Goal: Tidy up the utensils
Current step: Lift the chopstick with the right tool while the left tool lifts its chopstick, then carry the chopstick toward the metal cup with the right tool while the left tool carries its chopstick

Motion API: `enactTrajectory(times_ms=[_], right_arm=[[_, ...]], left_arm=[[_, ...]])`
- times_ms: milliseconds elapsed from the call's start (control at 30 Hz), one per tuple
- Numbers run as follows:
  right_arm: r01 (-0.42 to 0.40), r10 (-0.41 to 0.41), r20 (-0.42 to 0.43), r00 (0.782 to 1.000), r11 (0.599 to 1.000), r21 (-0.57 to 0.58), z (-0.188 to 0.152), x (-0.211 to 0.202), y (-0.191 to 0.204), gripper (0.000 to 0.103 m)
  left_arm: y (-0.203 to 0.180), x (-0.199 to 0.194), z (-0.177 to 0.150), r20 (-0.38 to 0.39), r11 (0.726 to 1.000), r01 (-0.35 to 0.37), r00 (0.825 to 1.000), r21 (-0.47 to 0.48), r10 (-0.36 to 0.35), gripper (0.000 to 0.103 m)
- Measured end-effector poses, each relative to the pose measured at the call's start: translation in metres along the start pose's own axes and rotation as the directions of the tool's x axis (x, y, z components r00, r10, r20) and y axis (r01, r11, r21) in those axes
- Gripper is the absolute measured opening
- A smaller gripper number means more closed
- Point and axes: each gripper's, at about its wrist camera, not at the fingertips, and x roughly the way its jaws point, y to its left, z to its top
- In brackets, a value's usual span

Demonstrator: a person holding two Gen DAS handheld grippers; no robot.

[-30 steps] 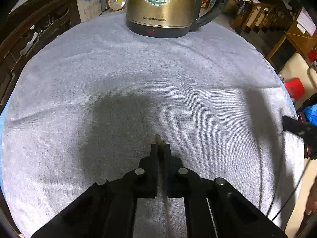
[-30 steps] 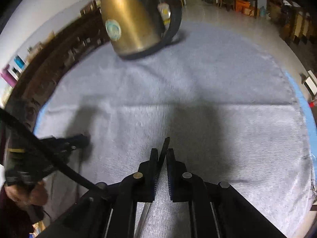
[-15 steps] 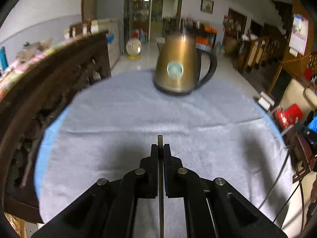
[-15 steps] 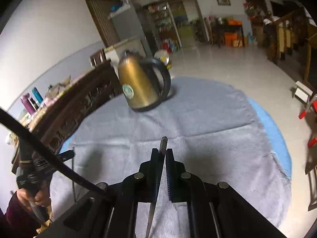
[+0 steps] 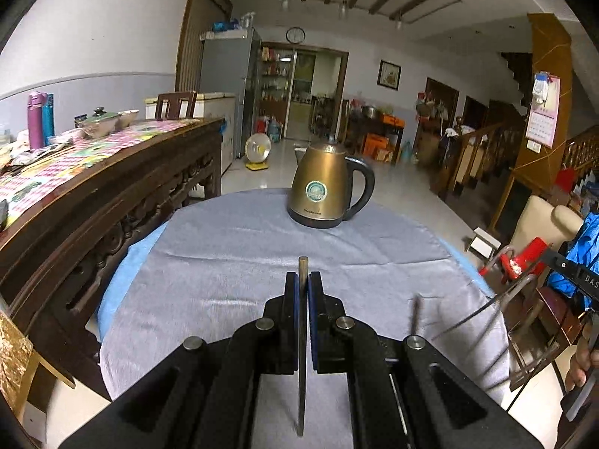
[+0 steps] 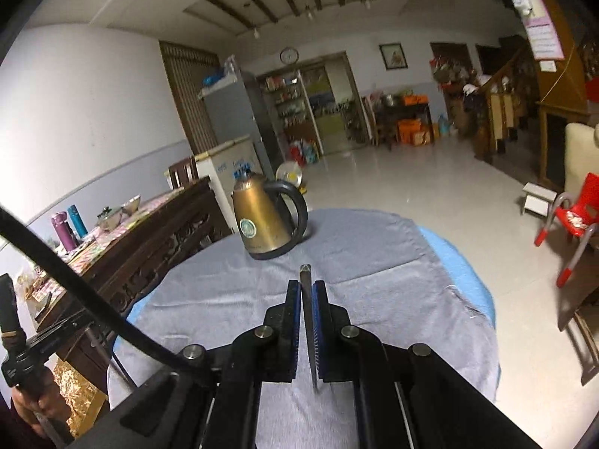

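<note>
Both claws have come up off the bench [image 5: 224, 262] since a second ago: our left claw [image 5: 303, 284] clamps a thin flat utensil [image 5: 302, 336], and our right claw [image 6: 307, 292] pinches a pointed utensil [image 6: 307, 321]. So both picks look done, placing is next. Grey cloth lies bare up to the kettle [image 5: 325, 191]; the carved table [image 5: 112, 194] crowds the left edge.

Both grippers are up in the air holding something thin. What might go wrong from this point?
1. The left gripper pinches only the edge of a thin dark utensil; it may pivot or slip out.
2. The right gripper holds a flat pointed utensil the same way, aimed toward the kettle, which a forward move might knock.
3. The cable crossing between the grippers could snag.
</note>
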Motion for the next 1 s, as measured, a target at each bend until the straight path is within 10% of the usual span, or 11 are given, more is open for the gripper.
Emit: enactTrajectory(times_ms=[1000], right_arm=[[-0.064, 0.067, 0.120, 0.990, 0.997, -0.036, -0.018, -0.125, 0.035, 0.007]], left_arm=[[-0.039, -0.116, 0.001, 0.140, 0.993, 0.113, 0.983, 0.019, -0.114, 0.005]])
